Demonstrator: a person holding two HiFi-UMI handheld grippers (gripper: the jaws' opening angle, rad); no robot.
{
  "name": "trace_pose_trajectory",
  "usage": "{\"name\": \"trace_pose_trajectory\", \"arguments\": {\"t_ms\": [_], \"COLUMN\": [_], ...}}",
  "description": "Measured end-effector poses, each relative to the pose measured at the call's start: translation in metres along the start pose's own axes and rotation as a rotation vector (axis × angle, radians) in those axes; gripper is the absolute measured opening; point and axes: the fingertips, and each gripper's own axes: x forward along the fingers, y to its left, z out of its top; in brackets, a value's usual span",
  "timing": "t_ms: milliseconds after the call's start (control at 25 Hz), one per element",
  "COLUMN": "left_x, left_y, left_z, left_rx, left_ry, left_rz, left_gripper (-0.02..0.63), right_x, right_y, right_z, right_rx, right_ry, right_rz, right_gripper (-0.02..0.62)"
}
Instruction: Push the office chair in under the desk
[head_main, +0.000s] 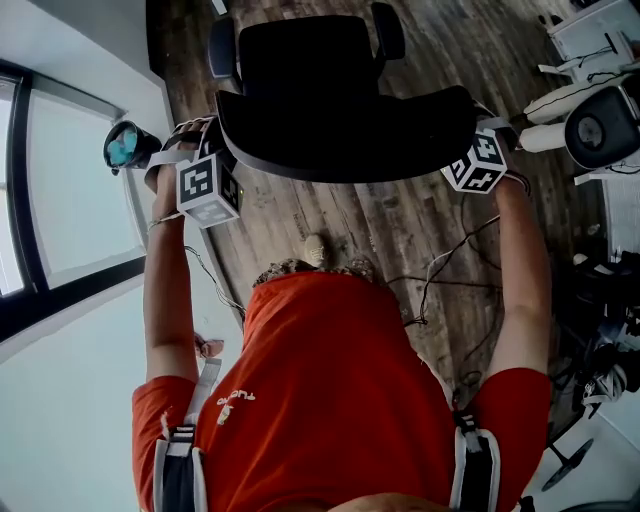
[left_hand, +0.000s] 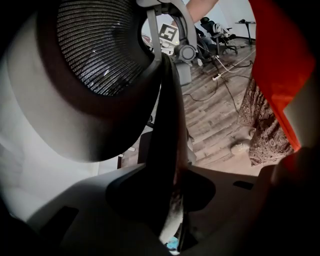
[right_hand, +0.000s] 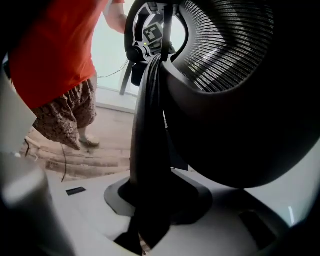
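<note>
Mesh on the backrest of the office chair (head_main: 345, 100) shows only in the two gripper views. There its thin dark side edge (left_hand: 167, 150) runs down between each tool's jaws, and both tools are clenched on it. Only the head view gives the layout. The chair stands on the wooden floor (head_main: 400, 230) just ahead of the person, with the left tool (head_main: 218, 150) and right tool (head_main: 482, 150) at opposite ends of the backrest. Both arms stretch forward, nearly straight.
</note>
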Motion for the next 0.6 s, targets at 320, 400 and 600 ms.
{"name": "trace_pose_trajectory", "arguments": {"t_ms": [320, 400, 600], "left_x": [0.03, 0.038, 0.056], "left_y": [0.041, 0.05, 0.075], "left_z": [-0.011, -0.015, -0.023], "left_rx": [-0.017, -0.016, -0.014], "left_ry": [0.006, 0.008, 0.005], "left_rz": [-0.017, -0.014, -0.007], "left_gripper": [0.126, 0.126, 0.128], "right_x": [0.029, 0.036, 0.055], "right_y": [-0.045, -0.055, -0.08], "right_z": [-0.009, -0.011, -0.015], "right_rx": [0.013, 0.017, 0.018], "right_ry": [0.012, 0.017, 0.008], "right_rz": [0.004, 0.007, 0.011], "right_gripper": [0.13, 0.13, 0.129]}}
